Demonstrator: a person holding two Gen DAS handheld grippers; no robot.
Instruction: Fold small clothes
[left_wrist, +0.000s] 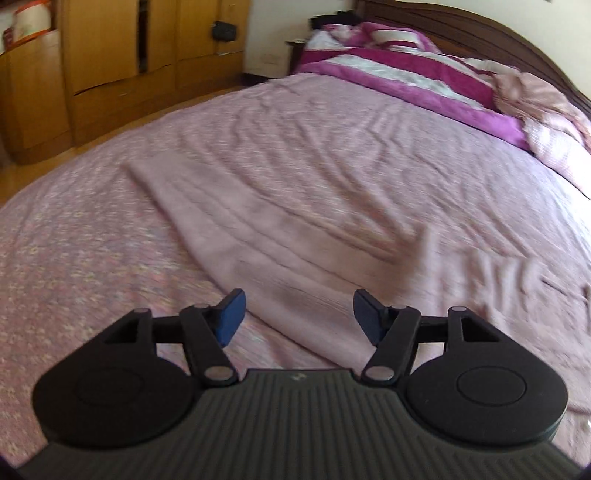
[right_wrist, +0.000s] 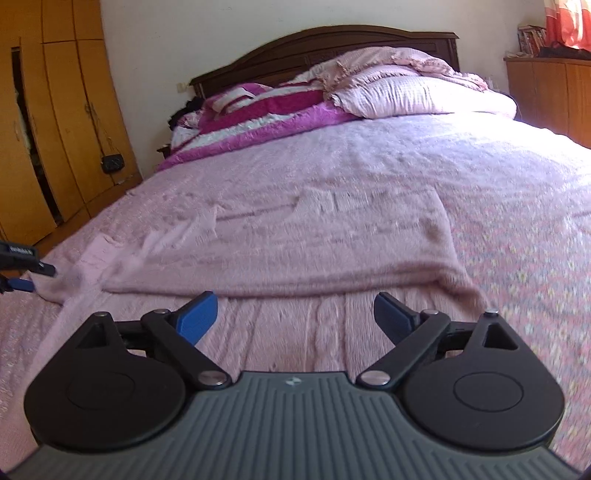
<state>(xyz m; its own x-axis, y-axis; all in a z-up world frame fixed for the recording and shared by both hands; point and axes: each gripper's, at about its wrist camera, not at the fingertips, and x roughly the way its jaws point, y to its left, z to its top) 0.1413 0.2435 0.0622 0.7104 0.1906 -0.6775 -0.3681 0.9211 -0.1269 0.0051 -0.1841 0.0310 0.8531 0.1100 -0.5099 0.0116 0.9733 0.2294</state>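
The pink knit garment (right_wrist: 325, 240) lies spread flat on my bed, on top of the flowered pink bedspread (right_wrist: 524, 266), with its near edge folded over into a thick ridge that runs across in front of my right gripper (right_wrist: 295, 319). In the left wrist view the same garment (left_wrist: 266, 221) stretches away from me in a long wrinkled strip, its far corner reaching toward the wardrobe side of the bed. Beyond it, at the head of the bed, a magenta and white striped quilt (left_wrist: 399, 74) is bunched up beside a pale pink pillow (right_wrist: 417, 96), both against the dark wooden headboard (right_wrist: 321, 44). A yellow wooden wardrobe (right_wrist: 48, 122) stands along the wall to one side, well apart from the cloth. Nothing sits on the garment itself. My left gripper (left_wrist: 297, 319) hovers just over the near end of the fabric with its blue pads spread wide and nothing between them; my right gripper is likewise spread wide over the near part of the cloth, holding nothing. At the left edge of the right wrist view, the tip of my left gripper shows just beside the garment's corner.
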